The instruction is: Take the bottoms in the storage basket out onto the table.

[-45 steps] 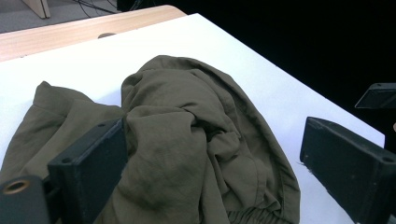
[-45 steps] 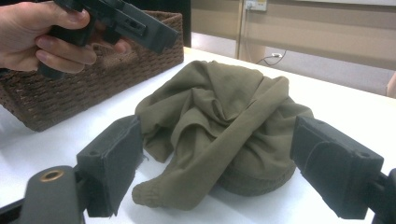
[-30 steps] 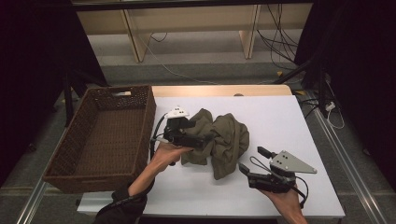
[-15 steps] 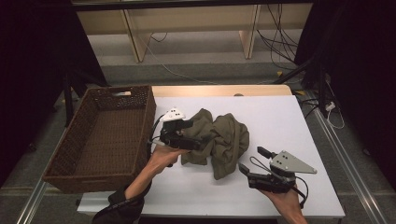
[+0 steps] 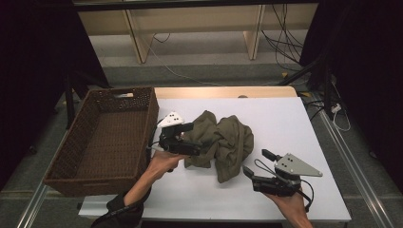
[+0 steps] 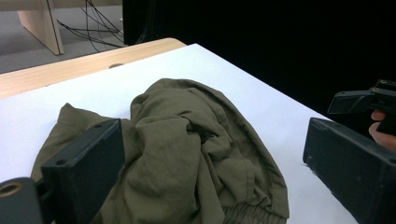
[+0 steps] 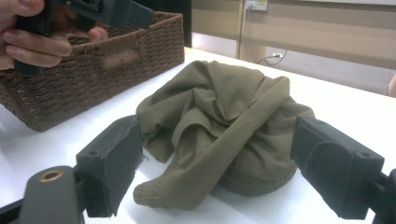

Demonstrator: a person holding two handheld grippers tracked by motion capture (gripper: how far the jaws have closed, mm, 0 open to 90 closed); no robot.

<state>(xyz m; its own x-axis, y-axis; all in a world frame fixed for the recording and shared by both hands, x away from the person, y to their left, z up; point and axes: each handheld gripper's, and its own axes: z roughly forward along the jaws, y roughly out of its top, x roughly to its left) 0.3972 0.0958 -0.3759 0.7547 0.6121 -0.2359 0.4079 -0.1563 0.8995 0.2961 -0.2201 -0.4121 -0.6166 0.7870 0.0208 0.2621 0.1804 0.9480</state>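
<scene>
From the high view, a crumpled olive-green cloth garment (image 5: 219,144) lies heaped near the middle of the white rectangular surface (image 5: 290,123), just right of a dark brown woven wicker basket (image 5: 105,140) that sits at the surface's left edge. The left gripper (image 5: 202,145) hovers at the garment's left side, with one of its black fingers (image 5: 180,127) raised above the cloth, and the right gripper (image 5: 253,164) rests low by the garment's lower right hem, its fingers spread and holding nothing. This view alone takes in the room: grey floor, pale wooden shelf legs (image 5: 134,35), loose black cables (image 5: 278,33) and dark curtains on both sides. The left gripper view looks along the left gripper's widely parted fingers (image 6: 88,168), with the garment between and beyond them; whether they touch the cloth cannot be told, and nothing is clamped. It adds the surface's far wooden edge strip (image 6: 88,65) and the other gripper at the right margin. The right gripper view shows that gripper's fingers (image 7: 112,163) wide apart and empty, the garment's elastic cuff (image 7: 154,196) lying just ahead on the surface, the basket's handle slot, and the other hand (image 7: 32,32) gripping its tool at upper left. No writing is legible.
</scene>
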